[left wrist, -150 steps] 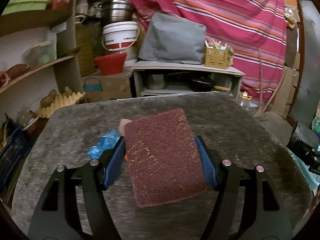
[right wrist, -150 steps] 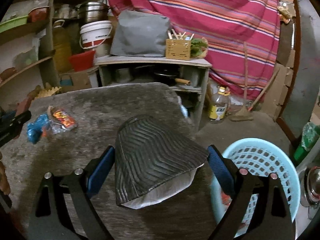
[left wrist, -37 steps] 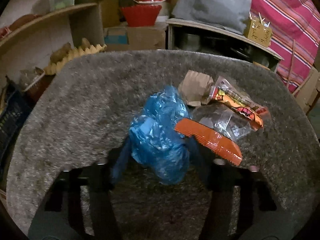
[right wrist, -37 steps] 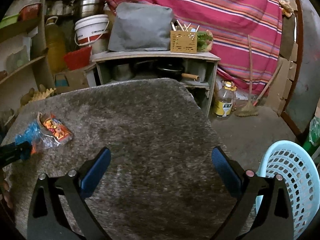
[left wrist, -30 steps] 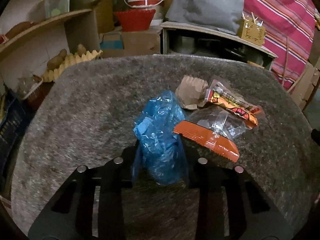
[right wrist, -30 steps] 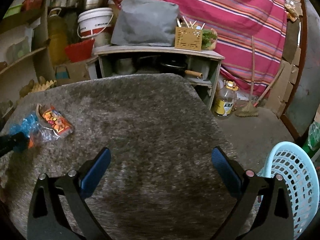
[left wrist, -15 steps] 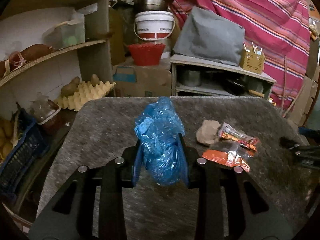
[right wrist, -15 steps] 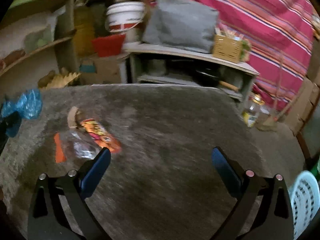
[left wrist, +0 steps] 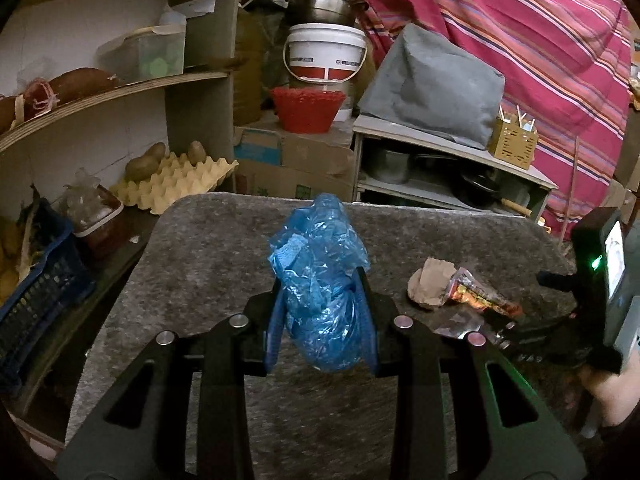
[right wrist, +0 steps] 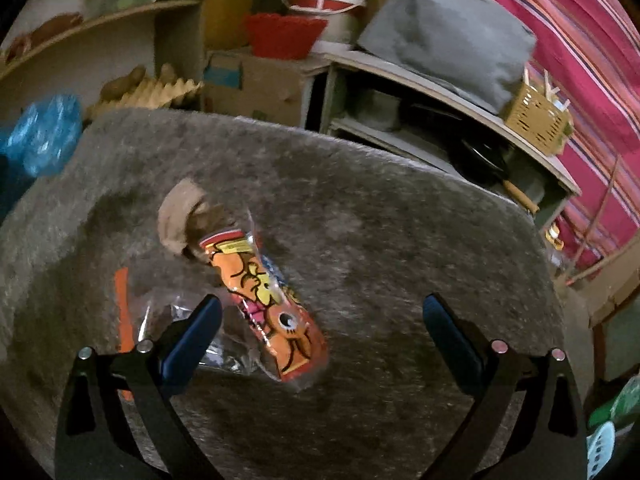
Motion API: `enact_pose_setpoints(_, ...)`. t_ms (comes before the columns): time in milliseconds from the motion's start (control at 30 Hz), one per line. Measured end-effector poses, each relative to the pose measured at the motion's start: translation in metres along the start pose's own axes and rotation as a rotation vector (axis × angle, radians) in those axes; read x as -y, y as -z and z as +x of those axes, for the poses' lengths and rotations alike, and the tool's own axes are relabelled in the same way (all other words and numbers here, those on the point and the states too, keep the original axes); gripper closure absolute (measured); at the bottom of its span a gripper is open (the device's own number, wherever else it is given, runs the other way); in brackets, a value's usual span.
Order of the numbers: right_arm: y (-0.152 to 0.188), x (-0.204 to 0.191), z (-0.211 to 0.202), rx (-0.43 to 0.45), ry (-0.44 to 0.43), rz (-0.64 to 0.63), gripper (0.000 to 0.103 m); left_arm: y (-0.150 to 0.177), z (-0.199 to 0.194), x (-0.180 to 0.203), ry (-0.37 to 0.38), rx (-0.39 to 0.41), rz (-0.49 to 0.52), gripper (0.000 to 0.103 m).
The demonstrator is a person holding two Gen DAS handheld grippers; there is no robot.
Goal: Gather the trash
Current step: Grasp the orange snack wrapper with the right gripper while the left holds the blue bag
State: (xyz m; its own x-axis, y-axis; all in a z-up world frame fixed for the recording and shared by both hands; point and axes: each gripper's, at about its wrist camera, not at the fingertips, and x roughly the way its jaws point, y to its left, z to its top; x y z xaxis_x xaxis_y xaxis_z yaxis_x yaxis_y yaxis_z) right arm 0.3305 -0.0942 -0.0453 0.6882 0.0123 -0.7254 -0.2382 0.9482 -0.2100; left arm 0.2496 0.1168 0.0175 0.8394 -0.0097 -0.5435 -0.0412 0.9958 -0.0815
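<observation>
My left gripper (left wrist: 322, 316) is shut on a crumpled blue plastic bag (left wrist: 320, 280) and holds it above the grey table (left wrist: 200, 248). The bag also shows at the left edge of the right wrist view (right wrist: 44, 136). My right gripper (right wrist: 320, 332) is open and empty, low over the table. An orange snack wrapper (right wrist: 264, 300) lies between its fingers, nearer the left one. A clear bag with an orange strip (right wrist: 160, 320) lies under the left finger. A crumpled brown paper (right wrist: 180, 216) lies just beyond. All three also show right of the blue bag in the left wrist view (left wrist: 452, 292).
Shelves with an egg tray (left wrist: 176, 184), a dark blue crate (left wrist: 36, 292) and a jar stand left of the table. A low cabinet with a grey bag (left wrist: 432, 92) stands behind. A light blue basket's rim (right wrist: 600, 452) shows at the lower right.
My left gripper has lifted the blue bag up and back from the trash pile. My right gripper has moved left and down over the orange wrapper, still open.
</observation>
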Motion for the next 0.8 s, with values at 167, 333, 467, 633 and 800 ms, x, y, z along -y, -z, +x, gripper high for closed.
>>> enact_pose_setpoints(167,-0.001,-0.003,0.015,-0.034,-0.011,0.003,0.03,0.001,0.0,0.007,0.001,0.0,0.019,0.072)
enact_pose_setpoints(333,0.0,-0.003,0.018,-0.038,-0.043,0.009,0.061,0.001,0.0,0.008,0.0,-0.001,0.017,0.072)
enact_pose_setpoints(467,0.001,0.009,0.006,0.007,-0.041,0.048,0.068,0.002,-0.001,0.012,0.001,-0.005,0.012,0.072)
enact_pose_setpoints(633,0.006,0.042,-0.021,0.056,-0.018,0.127,0.082,0.004,-0.003,0.018,0.007,-0.002,0.033,0.072)
enact_pose_setpoints(800,0.023,0.07,-0.038,0.051,-0.011,0.172,0.084,0.007,-0.005,0.03,0.018,-0.007,0.058,0.072)
